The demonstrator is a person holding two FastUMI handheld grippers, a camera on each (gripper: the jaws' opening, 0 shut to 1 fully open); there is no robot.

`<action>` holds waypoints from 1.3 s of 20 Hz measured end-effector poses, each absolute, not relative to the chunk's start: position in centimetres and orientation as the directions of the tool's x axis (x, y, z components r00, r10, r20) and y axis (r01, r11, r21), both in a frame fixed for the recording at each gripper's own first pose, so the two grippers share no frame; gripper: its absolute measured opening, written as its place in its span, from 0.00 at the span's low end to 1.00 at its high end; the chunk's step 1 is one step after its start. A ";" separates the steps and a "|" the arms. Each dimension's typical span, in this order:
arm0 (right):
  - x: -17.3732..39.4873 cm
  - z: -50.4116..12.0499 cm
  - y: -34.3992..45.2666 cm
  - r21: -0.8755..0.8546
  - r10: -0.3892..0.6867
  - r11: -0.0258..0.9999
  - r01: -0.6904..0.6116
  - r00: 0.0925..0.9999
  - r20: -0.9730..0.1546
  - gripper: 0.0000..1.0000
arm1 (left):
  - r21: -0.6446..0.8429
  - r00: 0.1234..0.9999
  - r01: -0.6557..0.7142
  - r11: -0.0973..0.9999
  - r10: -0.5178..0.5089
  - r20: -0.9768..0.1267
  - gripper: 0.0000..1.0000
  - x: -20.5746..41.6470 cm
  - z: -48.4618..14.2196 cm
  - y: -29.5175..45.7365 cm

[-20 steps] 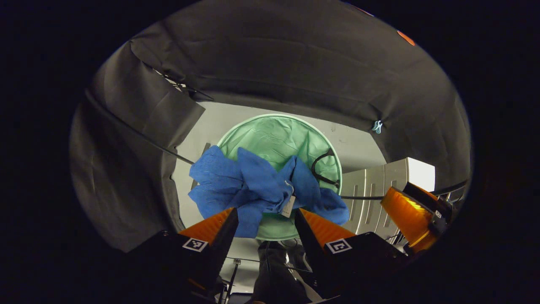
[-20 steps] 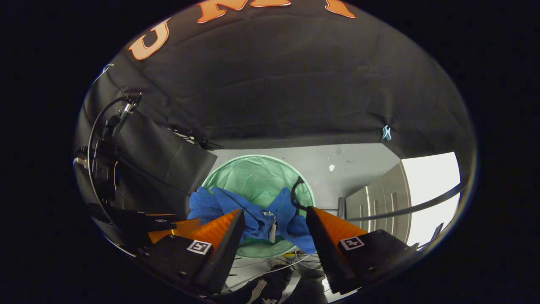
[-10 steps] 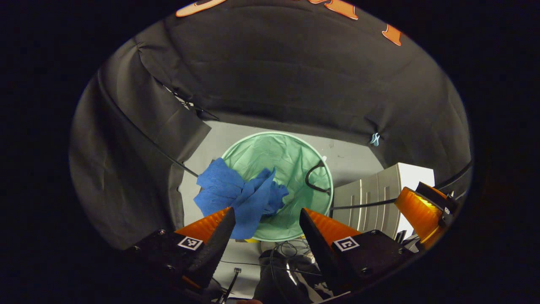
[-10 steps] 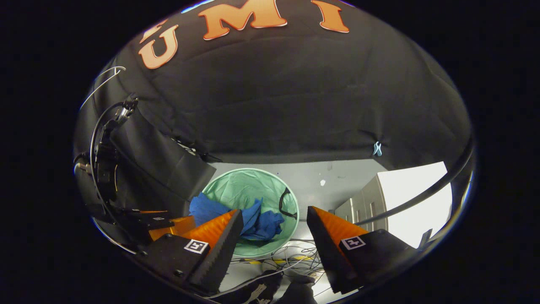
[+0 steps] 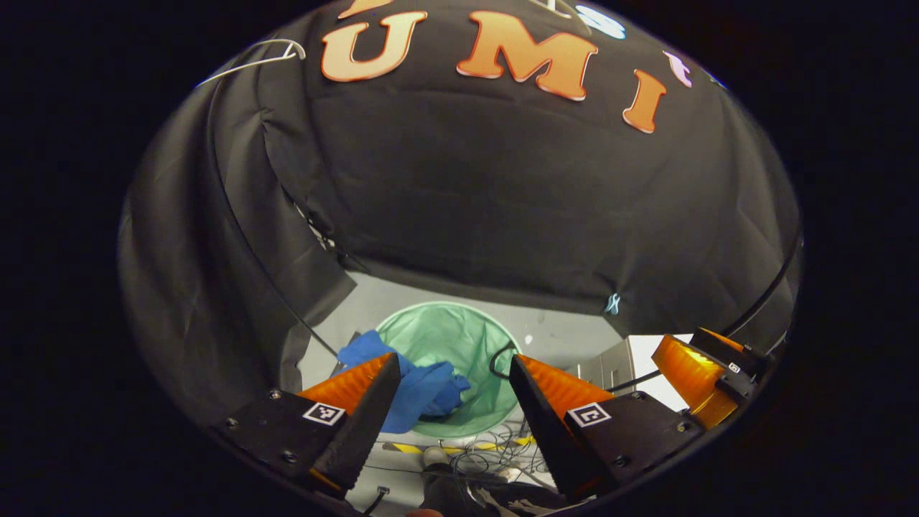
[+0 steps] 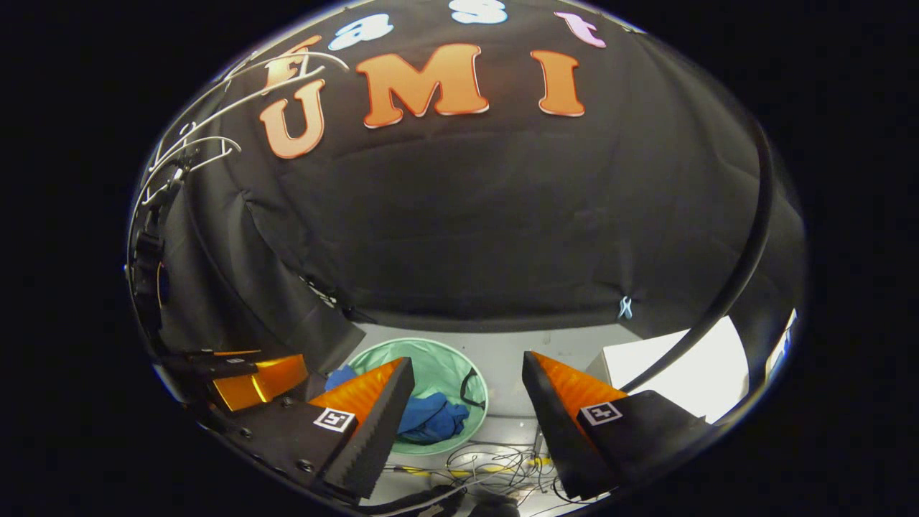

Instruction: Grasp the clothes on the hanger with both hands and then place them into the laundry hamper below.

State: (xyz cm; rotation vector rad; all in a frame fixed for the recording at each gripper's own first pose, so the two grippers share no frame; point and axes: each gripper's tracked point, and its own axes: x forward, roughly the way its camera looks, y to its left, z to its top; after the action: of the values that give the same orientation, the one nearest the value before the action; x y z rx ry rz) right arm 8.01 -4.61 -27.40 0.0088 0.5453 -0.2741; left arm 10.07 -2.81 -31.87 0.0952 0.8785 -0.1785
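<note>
Both views look from high up, forward and downward along their own fingers toward the booth's far wall and the floor. The left gripper view sits well above the green laundry hamper (image 5: pixel 459 345); the right gripper view sees it (image 6: pixel 445 366) from farther off. They share the hamper, the blue clothes (image 5: pixel 423 391) and the wall.

Small square black-and-white coded markers (image 5: pixel 322 413) on the left gripper (image 5: pixel 452 357), one beside each finger, likewise on the right gripper (image 6: pixel 467 359), patterns only, no legible words or numbers
</note>
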 end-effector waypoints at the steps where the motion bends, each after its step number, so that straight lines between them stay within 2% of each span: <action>1: 8.1 -26.3 -4.3 -0.058 -0.249 0.966 0.253 0.836 -0.490 0.99 | 0.010 0.653 0.197 0.980 -0.124 -0.747 0.98 10.3 -30.4 -3.0; 5: 7.6 -22.5 -3.7 -0.052 -0.235 0.971 0.235 0.881 -0.411 0.99 | 0.023 0.749 0.207 0.978 -0.143 -0.647 0.97 10.8 -24.9 -3.0; 18: 6.5 -9.1 0.9 -0.083 -0.169 0.984 0.158 0.973 -0.155 1.00 | 0.028 0.890 0.231 0.973 -0.200 -0.410 0.97 11.8 -11.8 -4.0; 19: 6.4 -8.4 1.2 -0.089 -0.165 0.984 0.153 0.976 -0.142 0.89 | 0.036 0.902 0.233 0.972 -0.202 -0.382 0.97 11.8 -10.4 -4.0; 20: 6.3 -7.7 1.6 -0.087 -0.158 0.985 0.148 0.979 -0.127 0.89 | 0.042 0.914 0.236 0.971 -0.207 -0.349 0.99 12.1 -9.2 -3.9; 22: 5.0 -6.4 2.2 -0.090 -0.144 0.987 0.135 0.984 -0.102 0.89 | 0.052 0.930 0.240 0.969 -0.214 -0.299 0.95 12.3 -7.7 -3.9; 26: 4.6 -4.9 3.0 -0.095 -0.135 0.987 0.128 0.988 -0.069 0.92 | 0.034 0.940 0.243 0.969 -0.227 -0.256 0.95 12.5 -5.8 -4.1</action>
State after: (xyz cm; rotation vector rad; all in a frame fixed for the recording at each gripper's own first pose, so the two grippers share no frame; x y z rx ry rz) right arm 4.63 2.99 -4.87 -0.0902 0.0756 -0.1324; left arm 12.52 -4.06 -5.82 0.0654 0.2532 -0.2402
